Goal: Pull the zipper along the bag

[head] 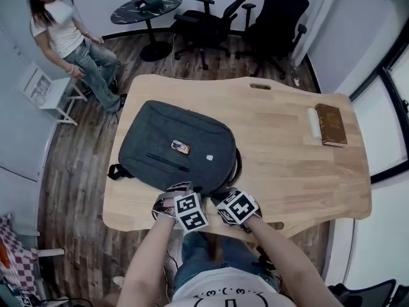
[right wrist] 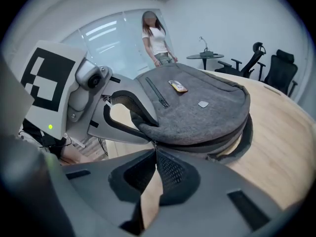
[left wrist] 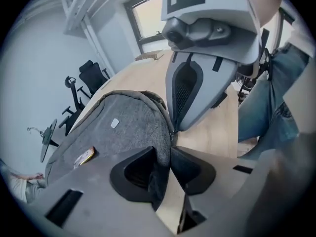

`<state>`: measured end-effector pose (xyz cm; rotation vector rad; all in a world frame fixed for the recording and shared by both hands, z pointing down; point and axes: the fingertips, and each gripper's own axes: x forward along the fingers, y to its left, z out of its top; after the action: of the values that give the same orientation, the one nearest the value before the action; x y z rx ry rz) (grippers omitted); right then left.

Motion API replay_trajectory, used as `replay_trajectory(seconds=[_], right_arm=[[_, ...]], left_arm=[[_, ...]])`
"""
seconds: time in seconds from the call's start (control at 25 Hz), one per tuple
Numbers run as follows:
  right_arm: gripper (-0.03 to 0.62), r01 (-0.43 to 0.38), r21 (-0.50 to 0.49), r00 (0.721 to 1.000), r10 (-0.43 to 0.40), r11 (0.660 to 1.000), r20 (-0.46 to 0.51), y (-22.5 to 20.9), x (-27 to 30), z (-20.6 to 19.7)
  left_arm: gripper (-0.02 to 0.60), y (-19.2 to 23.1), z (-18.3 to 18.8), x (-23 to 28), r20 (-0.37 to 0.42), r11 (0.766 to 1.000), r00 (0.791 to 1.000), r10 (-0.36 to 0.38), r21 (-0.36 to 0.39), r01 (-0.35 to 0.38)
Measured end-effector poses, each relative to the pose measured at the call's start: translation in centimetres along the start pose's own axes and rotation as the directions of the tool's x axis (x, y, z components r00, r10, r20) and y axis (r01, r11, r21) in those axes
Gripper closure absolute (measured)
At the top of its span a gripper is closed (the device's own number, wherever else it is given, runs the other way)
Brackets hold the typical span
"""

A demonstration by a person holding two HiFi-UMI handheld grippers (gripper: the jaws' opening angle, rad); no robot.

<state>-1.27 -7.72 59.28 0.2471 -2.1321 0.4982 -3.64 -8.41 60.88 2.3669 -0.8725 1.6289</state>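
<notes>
A wooden desk [head: 287, 152] is standing on a plank floor [head: 73, 171], with chairs [head: 255, 18] and a person [head: 70, 40] occupying the far side. A book [head: 330, 124] is lying far right. The bag [head: 179, 147] is lying near-left on the desk. The left gripper [left wrist: 170, 148] is pinching the bag's near edge in its jaws. The right gripper [right wrist: 155, 150] is clamping its jaws on the zipper [right wrist: 206, 142].

- Backpack [head: 153, 133]: grey felt-like cloth, matt, faintly fuzzy weave.
- Zipper pull [right wrist: 152, 143]: small, looks like dull metal.
- Table [head: 287, 171]: pale wood, smooth, soft satin sheen, grain showing.
- Book [head: 330, 125], at 2 o'clock on the table: brown cover, leathery look, matt.
- Floor [head: 70, 171], at 9 o'clock: dark wood planks, low gloss.
- Left gripper [left wrist: 170, 148] and right gripper [right wrist: 155, 150]: grey plastic, matt and smooth.
- Right gripper's pads [right wrist: 173, 174]: dark, fine mesh texture.
</notes>
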Motion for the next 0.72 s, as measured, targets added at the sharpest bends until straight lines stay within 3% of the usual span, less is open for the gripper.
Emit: replay_trajectory(seconds=[0.24,0.52,0.72], right_arm=[[0.533,0.066,-0.071,0.998,-0.067,0.995,-0.020,-0.8,-1.0,0.6],[0.526,0.132,-0.056,0.991,-0.132,0.990,-0.005,-5.1,-3.1,-0.4],[0.525,0.199,-0.046,0.980,-0.199,0.979,-0.007,-8.7,-4.5,-0.4]], left_arm=[[0.489,0.3,-0.1,-0.6,0.022,0.999,0.999,-0.038,-0.021,0.038],[0.502,0.4,-0.1,-0.7,0.039,0.999,0.999,-0.024,0.035,0.022],[0.505,0.2,0.0,-1.0,0.041,0.998,0.998,-0.052,0.045,0.050]])
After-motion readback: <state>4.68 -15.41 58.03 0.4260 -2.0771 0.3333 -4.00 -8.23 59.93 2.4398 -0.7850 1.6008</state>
